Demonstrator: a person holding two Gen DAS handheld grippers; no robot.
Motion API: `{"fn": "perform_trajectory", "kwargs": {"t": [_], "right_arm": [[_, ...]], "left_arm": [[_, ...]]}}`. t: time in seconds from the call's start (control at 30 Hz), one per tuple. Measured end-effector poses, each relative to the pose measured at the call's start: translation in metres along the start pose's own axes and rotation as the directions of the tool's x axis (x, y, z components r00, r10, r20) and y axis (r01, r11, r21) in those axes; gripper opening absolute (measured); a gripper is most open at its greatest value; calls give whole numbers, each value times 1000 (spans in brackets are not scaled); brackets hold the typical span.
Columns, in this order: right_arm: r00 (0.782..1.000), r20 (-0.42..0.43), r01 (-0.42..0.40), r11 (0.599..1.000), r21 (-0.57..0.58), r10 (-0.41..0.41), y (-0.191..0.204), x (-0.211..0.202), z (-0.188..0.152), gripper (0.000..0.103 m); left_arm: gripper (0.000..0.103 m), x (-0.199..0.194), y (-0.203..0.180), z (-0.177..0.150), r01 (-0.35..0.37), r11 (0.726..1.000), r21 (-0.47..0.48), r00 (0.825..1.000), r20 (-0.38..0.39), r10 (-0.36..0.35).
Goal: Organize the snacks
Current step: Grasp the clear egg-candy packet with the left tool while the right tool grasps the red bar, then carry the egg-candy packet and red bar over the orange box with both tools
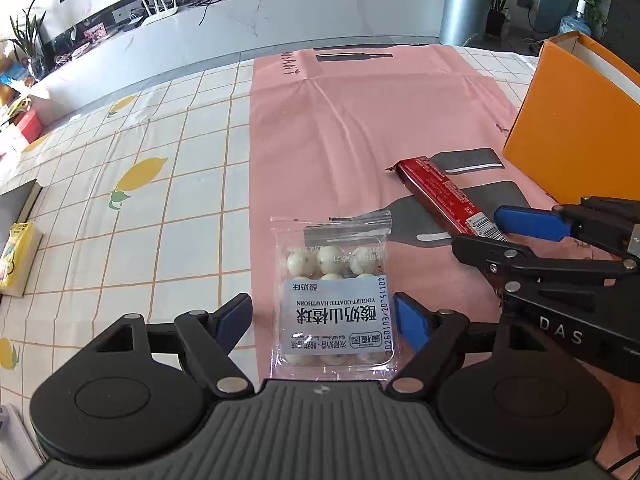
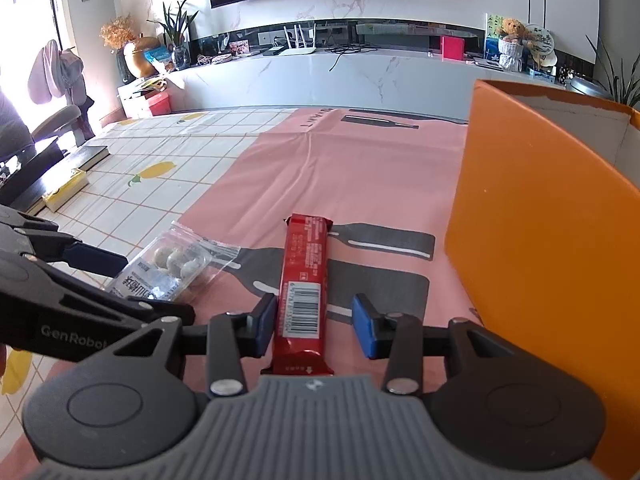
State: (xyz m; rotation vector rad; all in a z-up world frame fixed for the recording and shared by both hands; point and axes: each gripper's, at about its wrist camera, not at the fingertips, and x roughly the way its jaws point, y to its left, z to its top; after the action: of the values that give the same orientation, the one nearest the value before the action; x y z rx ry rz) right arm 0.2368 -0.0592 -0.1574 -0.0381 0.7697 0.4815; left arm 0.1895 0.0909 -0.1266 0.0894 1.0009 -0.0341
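Observation:
A clear packet of yogurt-coated hawthorn balls [image 1: 334,300] lies on the pink bag [image 1: 360,120]. My left gripper [image 1: 322,320] is open with its blue pads on either side of the packet, the right pad close to its edge. A red snack bar [image 2: 304,284] lies lengthwise on the pink bag [image 2: 360,172]. My right gripper [image 2: 314,326] is open around the bar's near end, left pad close to it, right pad apart. The bar [image 1: 444,196] and right gripper [image 1: 504,236] also show in the left wrist view; the packet [image 2: 168,270] shows in the right wrist view.
An open orange cardboard box [image 2: 540,240] stands at the right, close to my right gripper; it shows in the left wrist view [image 1: 576,140] too. Books [image 1: 20,252] lie at the table's left edge on the lemon-print tablecloth [image 1: 160,184].

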Motion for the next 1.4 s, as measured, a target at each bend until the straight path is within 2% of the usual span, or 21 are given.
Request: {"fn": "perform_trajectory", "kwargs": {"t": [0.17, 0.23, 0.3, 0.33, 0.4, 0.43, 0.67, 0.9, 1.27, 1.4], "right_arm": [[1000, 10, -6, 1000, 11, 6, 1, 6, 3, 40], [1000, 13, -5, 1000, 7, 5, 2, 8, 4, 39], [1000, 15, 4, 1000, -3, -4, 5, 8, 5, 38], [1000, 14, 7, 1000, -7, -7, 6, 8, 4, 36], [1000, 11, 4, 1000, -23, -4, 8, 8, 4, 26], [1000, 8, 5, 1000, -29, -5, 10, 7, 3, 23], [1000, -22, 19, 999, -28, -19, 13, 4, 4, 22], [999, -37, 26, 1000, -11, -26, 15, -7, 6, 21], [1000, -15, -2, 1000, -8, 2, 25, -59, -14, 21], [1000, -9, -14, 1000, 9, 14, 29, -83, -27, 21]], "left_arm": [[90, 0, 6, -1, 12, 999, -47, 1000, 9, -12], [85, -1, 4, -1, 19, 999, -43, 1000, 13, -19], [74, -2, 2, -1, 28, 999, -33, 999, 19, -27], [73, -2, 0, -1, 27, 999, -31, 999, 19, -26], [69, -2, -1, 1, 31, 999, -39, 999, 15, -30], [68, -1, -1, 1, 30, 999, -45, 999, 13, -29], [65, -6, -4, 0, 13, 999, -51, 1000, -2, -13], [65, -29, -2, -10, -3, 991, -133, 1000, 11, 5], [65, -81, -5, -38, 10, 976, -219, 999, 45, 0], [65, -98, -11, -49, 8, 977, -215, 998, 57, 4]]}}
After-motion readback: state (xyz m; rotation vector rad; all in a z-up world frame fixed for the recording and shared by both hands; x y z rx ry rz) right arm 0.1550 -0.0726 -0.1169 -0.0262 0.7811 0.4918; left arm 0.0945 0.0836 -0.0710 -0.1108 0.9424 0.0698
